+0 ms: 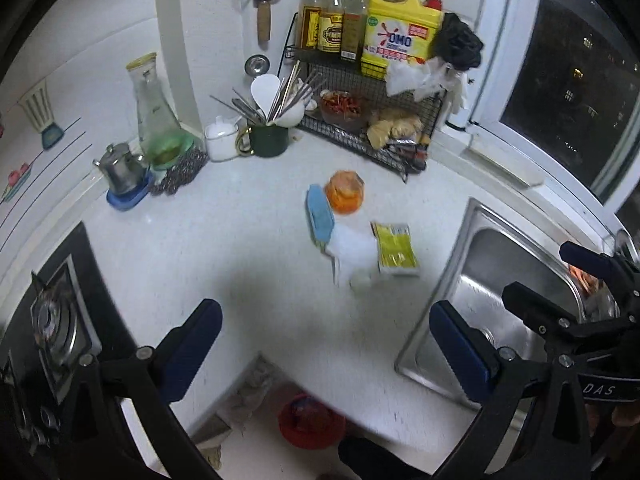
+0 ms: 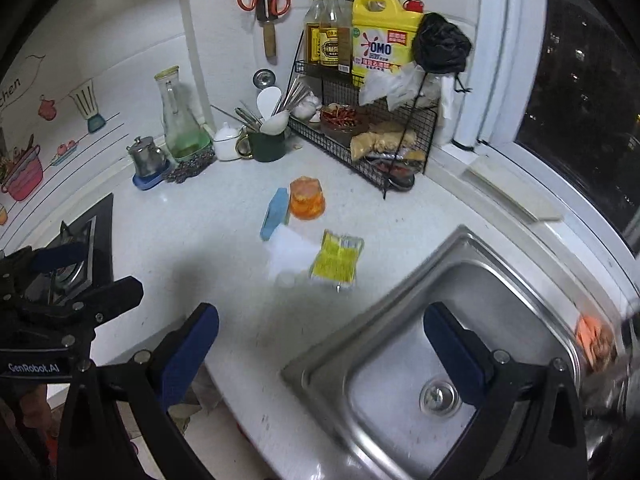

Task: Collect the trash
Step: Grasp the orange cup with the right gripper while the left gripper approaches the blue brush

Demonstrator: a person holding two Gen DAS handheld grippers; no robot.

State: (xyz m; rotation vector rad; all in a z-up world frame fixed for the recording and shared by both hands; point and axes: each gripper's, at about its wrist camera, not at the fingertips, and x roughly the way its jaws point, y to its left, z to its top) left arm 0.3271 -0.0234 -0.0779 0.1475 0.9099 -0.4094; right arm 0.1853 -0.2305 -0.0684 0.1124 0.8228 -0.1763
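Your left gripper [image 1: 326,354] and right gripper [image 2: 320,354] both hang above the counter [image 1: 248,264] with fingers spread wide and nothing between them. The right gripper sits over the sink [image 2: 400,360], at 5 o'clock from the trash. Below the counter edge, at 6 o'clock in the left view, a red bin [image 1: 312,424] stands on the floor; it looks like the likely drop point, though its contents are blurred.

No item is held yet, so judge collection as not yet begun for what lies in sight. Four pieces remain, clustered mid-counter: a yellow packet [image 1: 396,250], a white wrapper [image 1: 354,256] touching it at 9 o'clock, a blue pack [image 1: 320,216] beyond that, and an orange cup [image 1: 345,192] at 12 o'clock of the cluster, just beside the blue pack.

Farther back, at 12 o'clock, the rack [image 1: 360,92] carries bottles and a yellow jug [image 1: 400,28].

Readable writing: "OMO" on the jug; "GenRobot.AI" on the left gripper body in the right view; "DAS" on the right gripper in the left view; "chen" on the wall sticker [image 2: 12,88]. The packet's print is too blurred to read.
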